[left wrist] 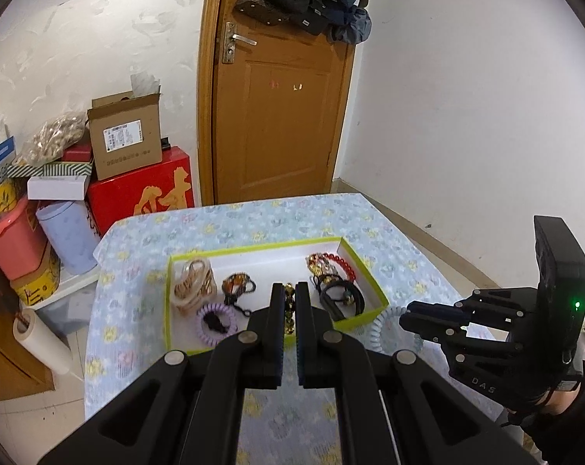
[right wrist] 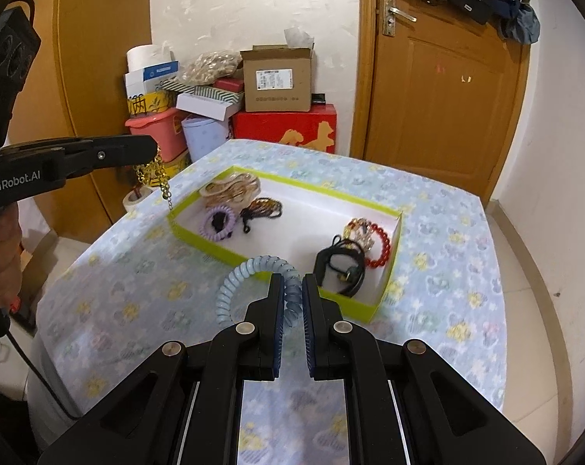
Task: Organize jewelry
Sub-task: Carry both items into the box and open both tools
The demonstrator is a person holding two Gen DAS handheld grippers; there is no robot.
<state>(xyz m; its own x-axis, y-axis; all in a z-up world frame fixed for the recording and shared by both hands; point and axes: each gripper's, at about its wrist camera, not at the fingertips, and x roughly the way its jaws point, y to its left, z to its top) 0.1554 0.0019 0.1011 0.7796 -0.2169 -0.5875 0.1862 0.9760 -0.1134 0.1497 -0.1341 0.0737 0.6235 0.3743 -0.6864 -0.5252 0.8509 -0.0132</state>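
Observation:
A white box with a lime-green rim (left wrist: 377, 312) (right wrist: 199, 232) sits on the flowered tablecloth. It holds a purple coil tie (left wrist: 216, 321) (right wrist: 218, 223), a cream clip (left wrist: 193, 285), black hair ties (left wrist: 342, 298) (right wrist: 340, 267) and a red bead bracelet (left wrist: 340, 263) (right wrist: 381, 246). My left gripper (left wrist: 290, 290) (right wrist: 152, 151) is shut on a gold chain (left wrist: 289, 308) (right wrist: 154, 174) and holds it in the air above the box's near-left corner. My right gripper (right wrist: 293, 283) (left wrist: 404, 319) is shut on a light-blue coil tie (right wrist: 249, 271) (left wrist: 385, 323), just in front of the box.
The table (left wrist: 253, 224) stands near a brown door (left wrist: 280, 116). Stacked cardboard and red boxes (left wrist: 137, 178), a pink bucket (left wrist: 13, 240) and a paper roll (left wrist: 40, 337) stand left of the table. The white wall is on the right.

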